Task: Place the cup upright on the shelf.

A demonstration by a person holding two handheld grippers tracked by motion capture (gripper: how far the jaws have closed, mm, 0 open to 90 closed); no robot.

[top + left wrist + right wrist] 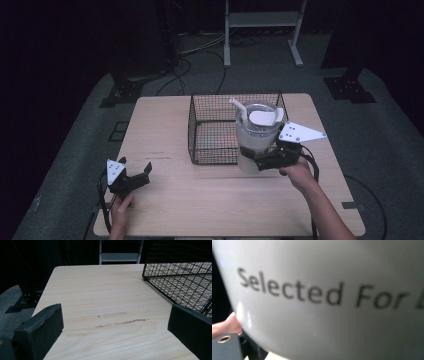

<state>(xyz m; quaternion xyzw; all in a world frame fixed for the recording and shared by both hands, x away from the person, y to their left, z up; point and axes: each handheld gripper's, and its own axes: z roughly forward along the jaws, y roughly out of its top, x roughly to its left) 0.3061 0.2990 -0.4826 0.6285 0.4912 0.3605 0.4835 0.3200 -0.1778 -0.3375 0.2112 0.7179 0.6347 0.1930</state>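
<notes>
Glossy smooth white plastic cup (256, 137), black wire-mesh basket (214, 125), matt pale wood-grain table (200, 200)

Wire basket (215, 131) walls block mid-table, bare tabletop (165, 195) (front-left) passable

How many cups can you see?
1. A white cup with a lid and straw is held in the right gripper, at the near right corner of the black wire basket. The basket looks empty, and no cup seems hidden.
</notes>
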